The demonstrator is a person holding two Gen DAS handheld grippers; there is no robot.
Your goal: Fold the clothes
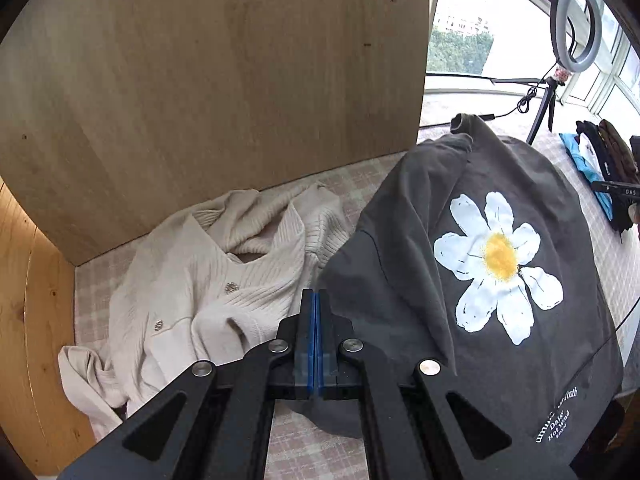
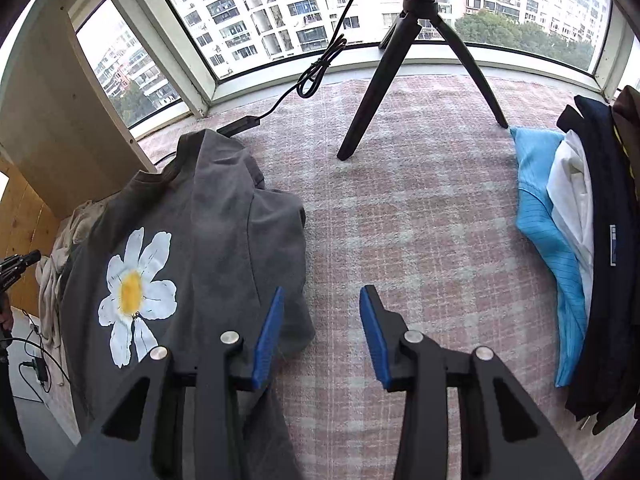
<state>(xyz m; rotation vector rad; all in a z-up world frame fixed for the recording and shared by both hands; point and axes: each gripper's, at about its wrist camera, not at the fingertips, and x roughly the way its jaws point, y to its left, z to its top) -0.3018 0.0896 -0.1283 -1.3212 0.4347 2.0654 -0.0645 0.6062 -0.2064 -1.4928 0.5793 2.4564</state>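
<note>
A dark grey T-shirt (image 1: pixel 480 208) with a white daisy print lies on the pink checked cloth; it also shows in the right wrist view (image 2: pixel 224 216), partly folded. My left gripper (image 1: pixel 316 294) is shut at the shirt's left edge; I cannot tell whether fabric is pinched between the blue pads. My right gripper (image 2: pixel 322 300) is open and empty, its left finger (image 2: pixel 270 332) over the shirt's right edge. A cream ribbed cardigan (image 1: pixel 208 280) lies crumpled left of the shirt.
A wooden panel (image 1: pixel 208 88) stands behind the cardigan. A black tripod (image 2: pixel 400 76) with a ring light (image 1: pixel 578 20) and its cable (image 2: pixel 320 76) stand at the far side by the window. A pile of blue, white and dark clothes (image 2: pixel 576 240) lies on the right.
</note>
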